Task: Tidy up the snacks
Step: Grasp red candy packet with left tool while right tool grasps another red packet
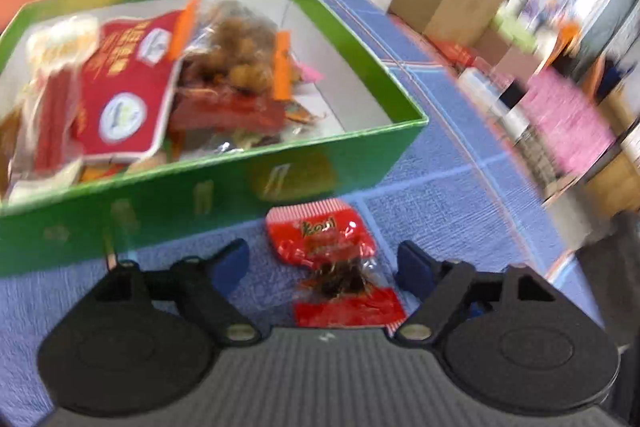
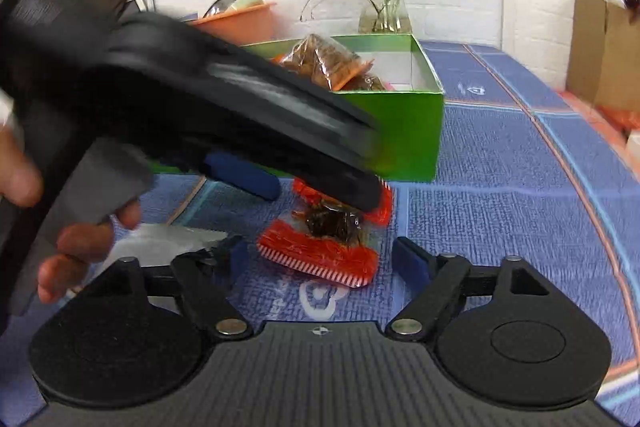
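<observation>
Left gripper [image 1: 322, 261], jaws spread wide, straddling small red crinkly plastic snack packet [image 1: 334, 267] on blue cloth, ready to lift into green cardboard box [image 1: 240, 183]; right gripper [image 2: 316, 261] likewise released, empty.

Glossy crinkled plastic on the red packet [image 1: 335, 259], clear in the middle. Smooth, faintly shiny cardboard on the green box [image 1: 224, 183]. Coarse woven blue cloth [image 2: 500, 211]. Matt black plastic on both grippers, ribbed housings. Clear glass vase [image 2: 385, 17].

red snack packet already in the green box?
No. The red snack packet lies on the blue tablecloth outside the green box, between the open left tongs.
</observation>
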Tool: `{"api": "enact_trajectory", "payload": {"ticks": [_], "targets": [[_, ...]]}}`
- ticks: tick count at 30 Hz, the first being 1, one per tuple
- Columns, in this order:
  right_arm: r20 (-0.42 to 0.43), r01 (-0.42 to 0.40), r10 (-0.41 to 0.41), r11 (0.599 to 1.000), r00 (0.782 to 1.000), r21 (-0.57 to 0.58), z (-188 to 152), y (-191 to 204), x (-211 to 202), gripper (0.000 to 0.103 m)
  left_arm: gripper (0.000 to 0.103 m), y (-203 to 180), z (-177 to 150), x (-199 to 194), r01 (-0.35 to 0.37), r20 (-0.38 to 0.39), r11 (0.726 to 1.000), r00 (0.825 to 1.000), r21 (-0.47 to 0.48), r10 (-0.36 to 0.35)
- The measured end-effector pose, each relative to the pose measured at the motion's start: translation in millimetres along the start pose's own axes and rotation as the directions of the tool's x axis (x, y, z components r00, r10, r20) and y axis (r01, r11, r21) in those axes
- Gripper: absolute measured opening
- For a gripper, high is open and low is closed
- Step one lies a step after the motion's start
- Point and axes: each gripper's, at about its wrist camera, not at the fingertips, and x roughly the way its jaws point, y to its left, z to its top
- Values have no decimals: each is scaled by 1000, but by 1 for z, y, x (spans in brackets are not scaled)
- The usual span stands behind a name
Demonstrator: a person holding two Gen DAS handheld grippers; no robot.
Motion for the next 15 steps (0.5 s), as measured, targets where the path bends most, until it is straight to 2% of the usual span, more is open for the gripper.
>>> {"api": "enact_trajectory", "payload": {"ticks": [1,2,5,6,7,9,11,12,14,15], "targets": [[-14,27,-28,999,1000,-43,1,6,4,103,92,-8,2,5,-25,-17,998,1000,57,26],[-14,50,-51,997,999,-62,1,8,6,103,92,-14,2,8,-36,-23,992,999,122,39],[-14,10,-11,998,1000,-62,1,1,6,103,82,-3,2,5,2,-11,994,1000,107,-1],[-9,1,-2,997,1000,-74,0,0,5,103,65,0,1,3,2,-6,992,1000,124,-1],[-1,-14,14,996,1000,-87,-1,-1,2,102,52,3,-1,1,-11,-2,990,1000,139,11],[-5,-30,30,992,1000,-124,-2,2,0,93,47,6,-3,-3,-17,-4,990,1000,142,18],[-12,-40,38,990,999,-137,-2,3,-1,83,47,8,-7,-9,-29,3,988,1000,150,29],[-14,-42,41,990,999,-135,-3,3,-1,75,46,9,-10,-11,-32,10,987,999,155,31],[-7,-25,24,990,1000,-140,-4,3,-3,53,43,8,-13,-14,-30,21,989,999,146,27],[-9,-26,25,988,1000,-151,-5,4,-4,53,42,8,-14,-14,-21,19,990,1000,138,19]]}}
